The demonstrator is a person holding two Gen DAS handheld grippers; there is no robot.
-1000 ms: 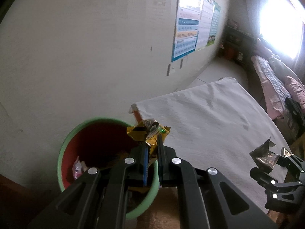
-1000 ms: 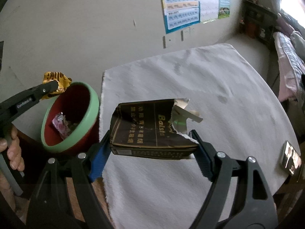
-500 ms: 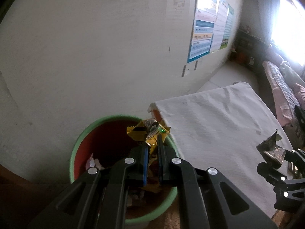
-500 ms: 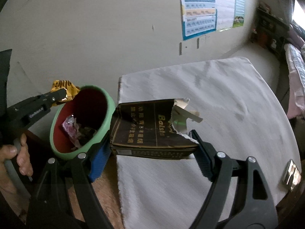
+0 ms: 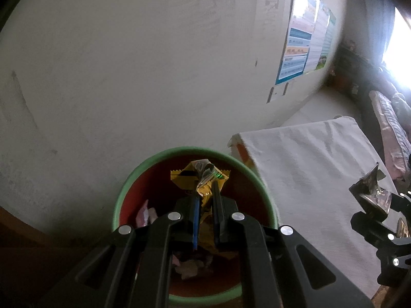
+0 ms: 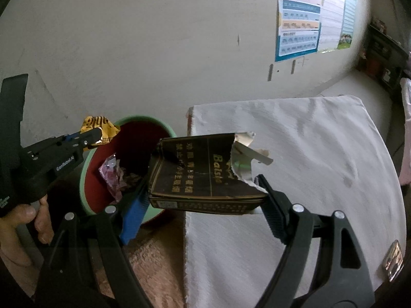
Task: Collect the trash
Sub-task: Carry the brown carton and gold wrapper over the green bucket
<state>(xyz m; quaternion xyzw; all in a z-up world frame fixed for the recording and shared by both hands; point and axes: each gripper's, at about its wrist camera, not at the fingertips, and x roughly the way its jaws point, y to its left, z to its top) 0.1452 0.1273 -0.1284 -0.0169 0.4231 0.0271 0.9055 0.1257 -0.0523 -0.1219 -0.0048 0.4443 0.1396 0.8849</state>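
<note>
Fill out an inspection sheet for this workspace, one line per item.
Surface: table under white cloth.
Job's things: yellow wrapper over green-rimmed bin; torn dark carton beside the bin, over the cloth's edge.
Clutter: wrappers in bin; shiny packet at the cloth's near edge.
Grippers: left gripper shut on wrapper; right gripper shut on carton.
Cables: nothing seen.
Surroundings: wall posters; bright window.

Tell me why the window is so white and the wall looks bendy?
Left wrist view: the window at the right edge is blown out to pure white glare, and the posters beside it are washed and blurred. Both views: the fisheye lens bows the wall and darkens the corners. Right wrist view: the dark torn box up close stays sharp enough to read its gold lettering.
</note>
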